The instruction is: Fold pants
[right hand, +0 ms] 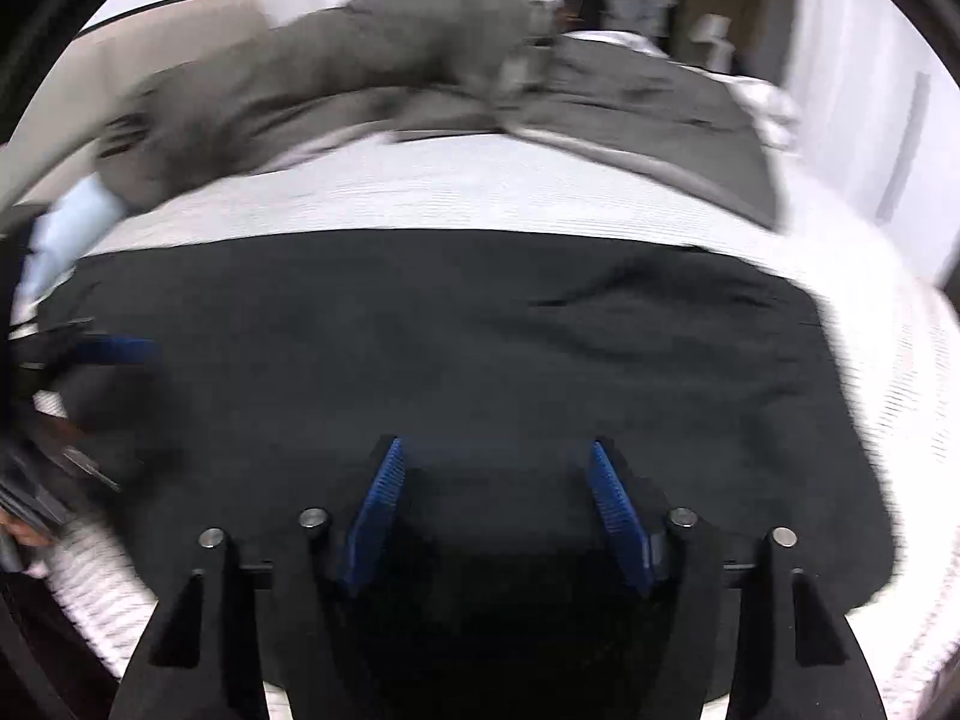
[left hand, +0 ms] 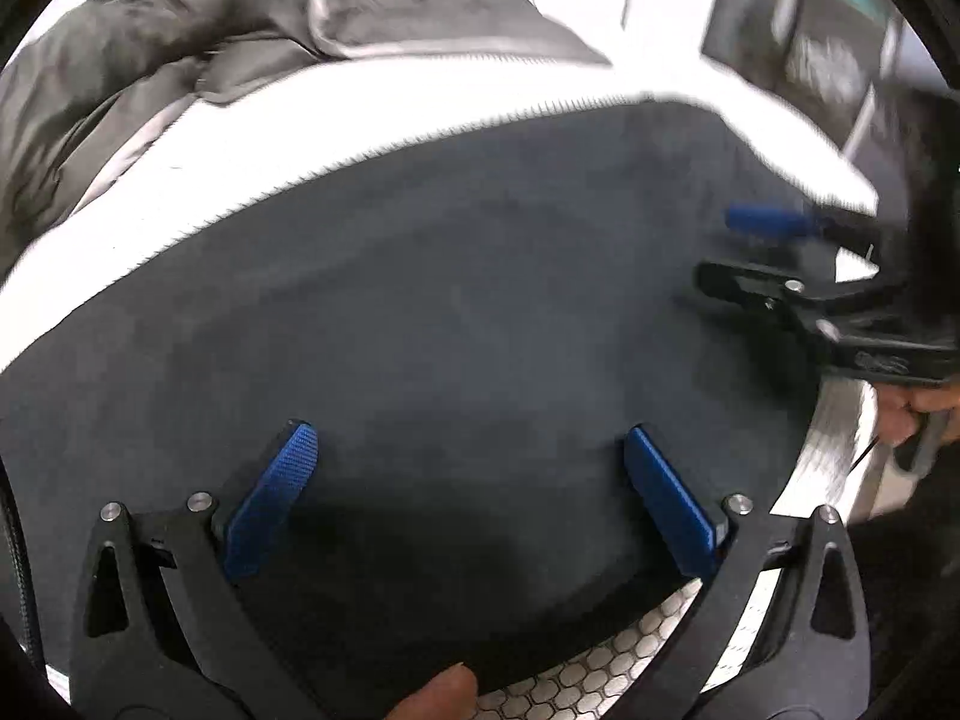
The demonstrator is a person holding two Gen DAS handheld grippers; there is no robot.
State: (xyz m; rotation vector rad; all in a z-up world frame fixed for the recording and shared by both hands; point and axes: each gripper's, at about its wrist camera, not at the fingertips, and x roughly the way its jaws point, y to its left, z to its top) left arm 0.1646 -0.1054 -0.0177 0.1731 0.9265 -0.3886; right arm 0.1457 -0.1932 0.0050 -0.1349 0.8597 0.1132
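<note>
Over dark pants (right hand: 456, 348) on white bed (right hand: 420, 192): 2 hand-held grippers, left (left hand: 471, 450) and right (right hand: 495, 462), both spread wide, gripping nothing.

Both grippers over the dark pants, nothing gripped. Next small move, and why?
Probably lower the right gripper onto the near edge of the pants and pinch. Its fingers stand apart over flat cloth, gripping nothing, and the left gripper is likewise open above the pants, so a fold cannot start until an edge is gripped.
</note>
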